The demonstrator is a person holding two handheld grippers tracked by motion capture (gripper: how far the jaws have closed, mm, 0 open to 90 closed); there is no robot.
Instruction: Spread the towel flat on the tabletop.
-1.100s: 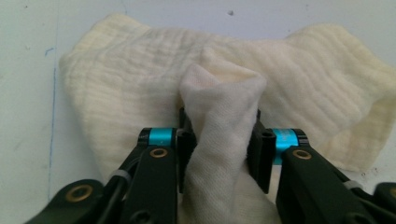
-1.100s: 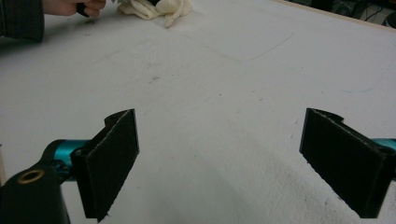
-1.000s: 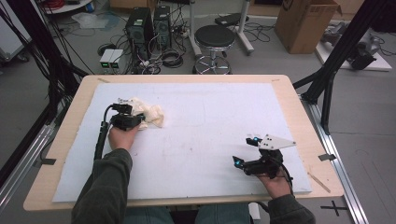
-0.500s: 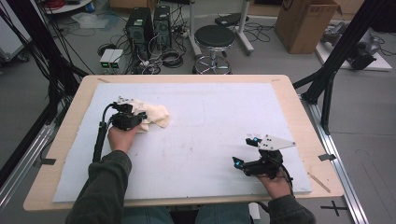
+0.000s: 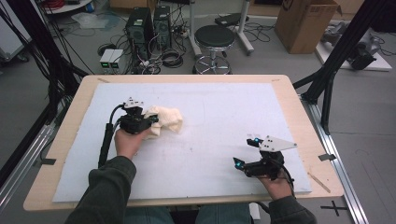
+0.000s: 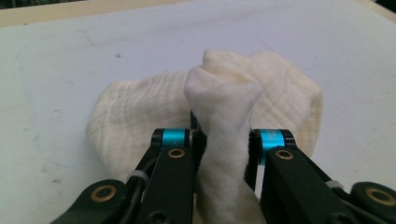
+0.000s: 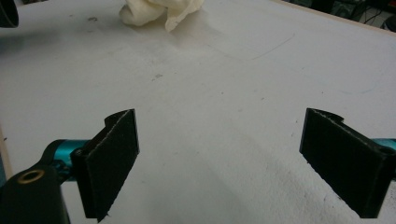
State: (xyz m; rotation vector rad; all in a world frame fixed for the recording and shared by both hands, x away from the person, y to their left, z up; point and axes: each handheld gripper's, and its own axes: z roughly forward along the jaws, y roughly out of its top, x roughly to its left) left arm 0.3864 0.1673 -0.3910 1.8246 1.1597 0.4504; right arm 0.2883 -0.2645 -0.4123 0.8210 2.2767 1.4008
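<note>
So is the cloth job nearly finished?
Not yet, it looks barely begun. Done: the left hand-held gripper has pinched a fold of the cream cloth. In hand: the rest lies crumpled on the white mat. Left: the right hand-held gripper waits open, far from the cloth, holding nothing.

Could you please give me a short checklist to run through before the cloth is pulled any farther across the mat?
1. Grip: the left hand-held gripper is shut on a bunched fold of the cloth. Ok.
2. Rest of the cloth: it trails on the white mat behind the pinched fold. Ok.
3. Path across the mat: nothing lies between the cloth and the right side. Ok.
4. Right hand-held gripper: jaws wide apart, nothing between them, resting low over the mat, well away from the cloth. Ok.
5. How firmly the fold is pinched: cannot tell.
</note>
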